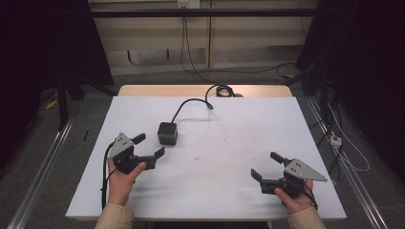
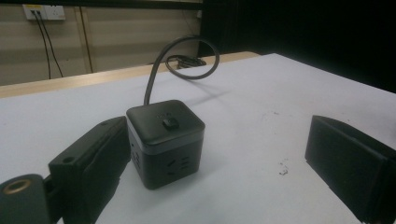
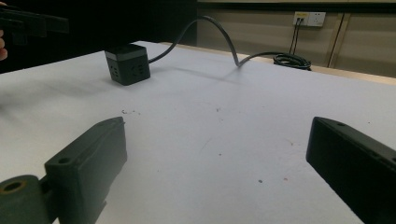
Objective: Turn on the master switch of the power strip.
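A black cube power socket [image 1: 167,133] stands on the white table [image 1: 239,129], left of centre, and its grey cable [image 1: 191,102] arcs back to a coil at the far edge. My left gripper [image 1: 149,145] is open just left of the cube. In the left gripper view the cube [image 2: 165,141] sits close in front of the jaws, next to the left jaw, with a button on top. My right gripper [image 1: 265,165] is open near the front right, nothing between its jaws. In the right gripper view the cube [image 3: 127,64] lies far off at upper left.
A coiled cable [image 1: 222,90] rests on the wooden strip at the table's far edge. Wall sockets [image 1: 188,4] hold plugs behind the table. Cables and a power strip [image 1: 335,140] lie on the floor to the right. Metal rails run along both sides.
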Action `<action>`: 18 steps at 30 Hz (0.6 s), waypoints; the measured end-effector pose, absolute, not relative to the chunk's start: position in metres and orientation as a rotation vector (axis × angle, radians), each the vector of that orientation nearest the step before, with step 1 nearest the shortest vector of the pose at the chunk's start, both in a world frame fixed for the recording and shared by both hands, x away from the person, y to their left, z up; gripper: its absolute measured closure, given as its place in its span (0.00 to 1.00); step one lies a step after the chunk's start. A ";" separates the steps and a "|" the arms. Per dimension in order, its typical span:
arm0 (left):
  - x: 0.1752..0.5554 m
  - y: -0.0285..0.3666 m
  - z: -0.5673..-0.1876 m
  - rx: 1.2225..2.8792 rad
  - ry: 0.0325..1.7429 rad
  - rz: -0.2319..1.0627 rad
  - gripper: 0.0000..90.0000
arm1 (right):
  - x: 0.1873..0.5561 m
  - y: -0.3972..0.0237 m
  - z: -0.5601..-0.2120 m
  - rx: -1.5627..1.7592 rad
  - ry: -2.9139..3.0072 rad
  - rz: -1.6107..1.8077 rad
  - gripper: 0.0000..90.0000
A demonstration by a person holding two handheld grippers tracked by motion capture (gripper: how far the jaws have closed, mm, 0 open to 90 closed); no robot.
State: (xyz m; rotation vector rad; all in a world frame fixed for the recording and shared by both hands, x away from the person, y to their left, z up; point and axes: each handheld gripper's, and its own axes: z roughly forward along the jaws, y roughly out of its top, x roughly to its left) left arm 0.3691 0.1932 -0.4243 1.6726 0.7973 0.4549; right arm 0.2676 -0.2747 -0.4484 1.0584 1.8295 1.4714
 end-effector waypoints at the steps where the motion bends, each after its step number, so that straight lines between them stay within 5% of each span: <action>1: 0.371 0.193 -0.424 1.674 0.794 0.455 0.07 | 0.268 -0.275 -0.448 1.059 1.830 1.471 0.05; 18: 0.381 0.182 -0.422 1.685 0.788 0.447 0.08 | 0.264 -0.280 -0.448 1.069 1.814 1.466 0.05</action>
